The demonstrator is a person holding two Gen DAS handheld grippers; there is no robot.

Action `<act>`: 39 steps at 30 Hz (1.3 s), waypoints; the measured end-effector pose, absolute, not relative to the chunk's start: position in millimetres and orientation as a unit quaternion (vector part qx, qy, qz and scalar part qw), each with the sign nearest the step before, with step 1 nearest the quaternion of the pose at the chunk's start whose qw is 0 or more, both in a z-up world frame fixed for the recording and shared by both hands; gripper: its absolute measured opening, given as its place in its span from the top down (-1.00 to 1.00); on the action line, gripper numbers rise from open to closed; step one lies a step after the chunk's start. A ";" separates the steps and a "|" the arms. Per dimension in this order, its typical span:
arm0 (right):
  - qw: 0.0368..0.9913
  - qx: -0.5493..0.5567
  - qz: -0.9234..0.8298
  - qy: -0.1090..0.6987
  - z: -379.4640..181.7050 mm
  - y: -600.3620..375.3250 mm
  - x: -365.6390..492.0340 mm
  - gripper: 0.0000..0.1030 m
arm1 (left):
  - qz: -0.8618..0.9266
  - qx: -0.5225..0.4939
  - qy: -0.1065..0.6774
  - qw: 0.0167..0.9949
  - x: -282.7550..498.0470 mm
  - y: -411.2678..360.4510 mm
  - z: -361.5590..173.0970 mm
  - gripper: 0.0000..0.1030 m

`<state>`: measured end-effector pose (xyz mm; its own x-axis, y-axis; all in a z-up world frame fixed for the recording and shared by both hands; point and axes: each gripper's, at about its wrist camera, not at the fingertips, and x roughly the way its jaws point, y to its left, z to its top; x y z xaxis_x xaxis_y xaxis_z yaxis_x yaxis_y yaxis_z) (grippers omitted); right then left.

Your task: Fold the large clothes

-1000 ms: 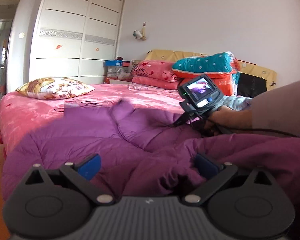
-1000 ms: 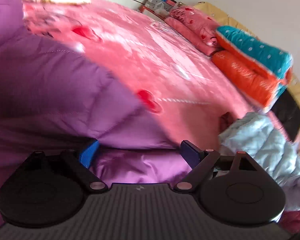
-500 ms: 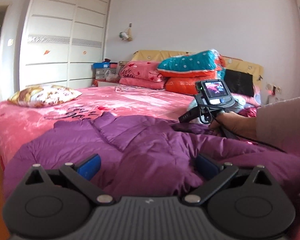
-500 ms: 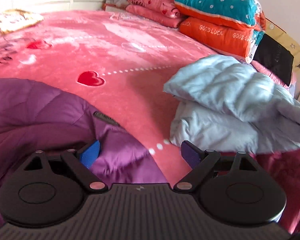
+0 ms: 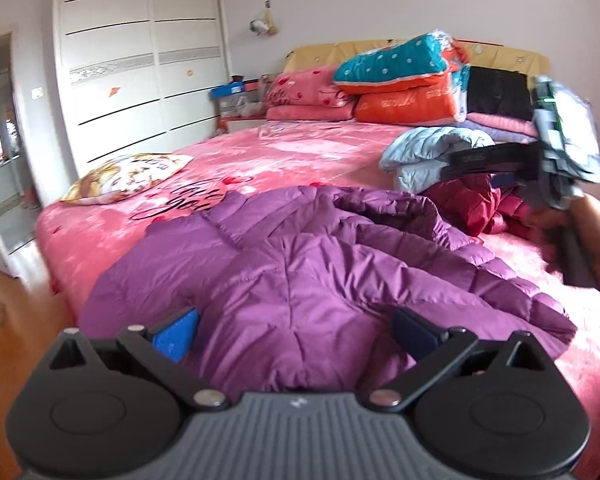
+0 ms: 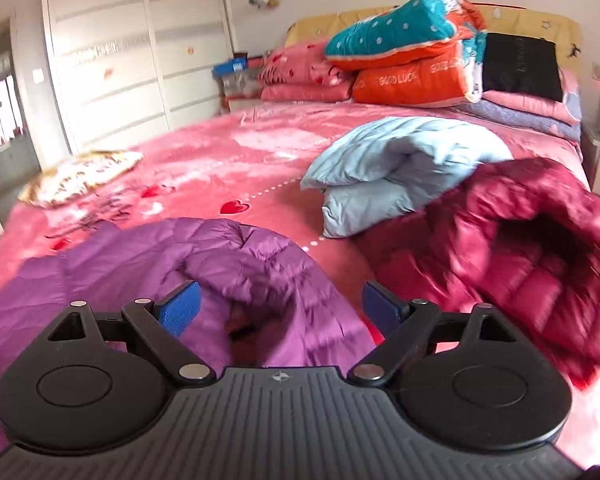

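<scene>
In the left wrist view, the purple jacket [image 5: 300, 272] is seen spread on the pink bed [image 5: 292, 152]; the left gripper [image 5: 296, 330] is held wide apart, empty. In the right wrist view, the right gripper [image 6: 280, 308] is likewise held apart above the jacket, a maroon jacket [image 6: 512, 256] beside it.

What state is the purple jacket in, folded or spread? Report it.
Spread, not yet folded. The purple jacket lies opened across the pink bed, sleeve out to one side. Neither the left claw nor the right claw grips it.
</scene>
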<state>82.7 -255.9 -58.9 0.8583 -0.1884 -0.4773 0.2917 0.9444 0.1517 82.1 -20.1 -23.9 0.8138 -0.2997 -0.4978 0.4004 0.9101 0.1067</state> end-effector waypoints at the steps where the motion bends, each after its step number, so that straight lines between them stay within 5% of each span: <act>1: 0.958 0.115 -0.122 0.232 -55.3 -255.6 66.8 -1.00 | -0.180 0.102 0.244 0.947 75.9 -20.8 -23.3 -0.98; 17: 0.971 0.105 -0.066 0.203 -38.4 -223.9 -76.5 -1.00 | -0.128 0.112 0.278 0.945 10.2 -27.5 -27.3 -0.98; 39: 0.978 0.043 -0.041 0.202 -55.9 -208.5 -85.5 -1.00 | -0.150 0.093 0.354 0.919 -52.0 -21.0 -80.6 -0.98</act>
<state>-85.5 -208.5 -55.9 0.9151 -0.0631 -0.3983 0.0982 0.9928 0.0684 -52.0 -21.0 -80.6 0.7049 -0.2089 -0.6778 0.3411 0.9377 0.0658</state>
